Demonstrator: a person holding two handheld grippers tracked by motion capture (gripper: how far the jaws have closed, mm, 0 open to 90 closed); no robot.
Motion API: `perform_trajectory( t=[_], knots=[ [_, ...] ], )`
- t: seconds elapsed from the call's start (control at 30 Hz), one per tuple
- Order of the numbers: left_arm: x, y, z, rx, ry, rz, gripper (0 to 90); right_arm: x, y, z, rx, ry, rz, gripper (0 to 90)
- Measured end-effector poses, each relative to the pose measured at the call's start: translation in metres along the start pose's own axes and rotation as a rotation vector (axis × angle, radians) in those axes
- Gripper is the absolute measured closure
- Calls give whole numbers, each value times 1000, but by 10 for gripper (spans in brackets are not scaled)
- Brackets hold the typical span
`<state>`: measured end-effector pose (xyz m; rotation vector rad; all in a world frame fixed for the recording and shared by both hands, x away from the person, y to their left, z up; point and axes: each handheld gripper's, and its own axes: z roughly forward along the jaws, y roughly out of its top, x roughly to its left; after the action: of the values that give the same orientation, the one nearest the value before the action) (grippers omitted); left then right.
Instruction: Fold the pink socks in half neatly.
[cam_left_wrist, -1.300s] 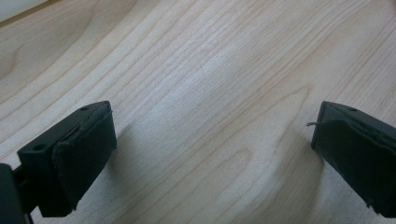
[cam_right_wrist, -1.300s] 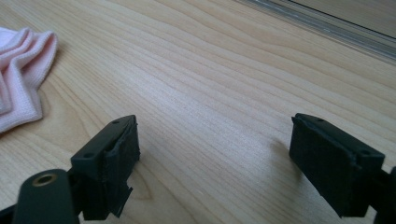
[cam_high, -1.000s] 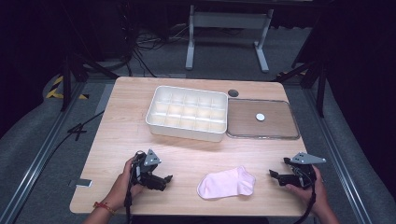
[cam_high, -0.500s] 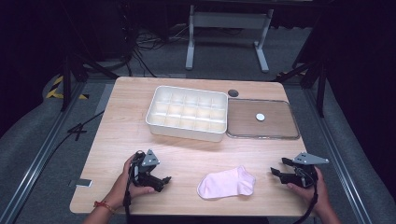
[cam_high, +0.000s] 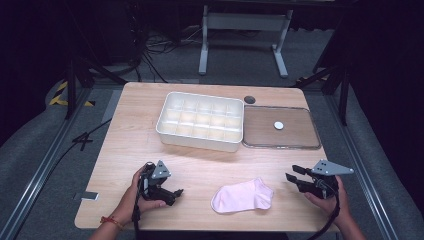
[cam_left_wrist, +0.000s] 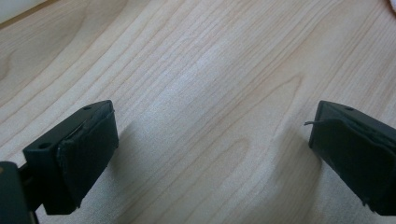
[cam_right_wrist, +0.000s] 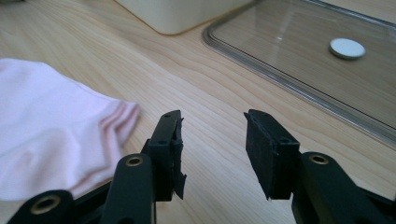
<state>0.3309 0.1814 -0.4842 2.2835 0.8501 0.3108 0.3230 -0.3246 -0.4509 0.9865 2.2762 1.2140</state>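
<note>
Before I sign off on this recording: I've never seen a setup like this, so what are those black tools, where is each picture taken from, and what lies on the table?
No robot arm here: a person sits at a wooden table and holds a hand tool with two black jaws in each hand. The high view looks down from above, with the left gripper at the left and the right gripper at the right. The other two pictures come from small cameras riding on those tools, looking out along their own jaws.

On the table lie a pink sock, a white tray with compartments and, beside it, a clear flat lid with a small white disc in its middle.

Nothing is held. The left gripper's jaws stand wide apart over bare wood. The right gripper's jaws have just been closing, with nothing between them; the sock lies just to their side.
</note>
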Motion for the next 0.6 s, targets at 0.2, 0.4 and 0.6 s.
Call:
perform_trajectory(
  t=[0.2, 0.4, 0.6],
  knots=[
    [0, 0, 0, 0, 2, 0, 16, 18, 18, 2, -16, 49, -48, 595],
    [-1, 1, 0, 7, 5, -9, 12, 43, 34, 16, -20, 114, -113, 680],
    [-2, 2, 0, 10, 7, -9, 26, 63, 40, 34, 6, 185, -145, 689]
  ],
)
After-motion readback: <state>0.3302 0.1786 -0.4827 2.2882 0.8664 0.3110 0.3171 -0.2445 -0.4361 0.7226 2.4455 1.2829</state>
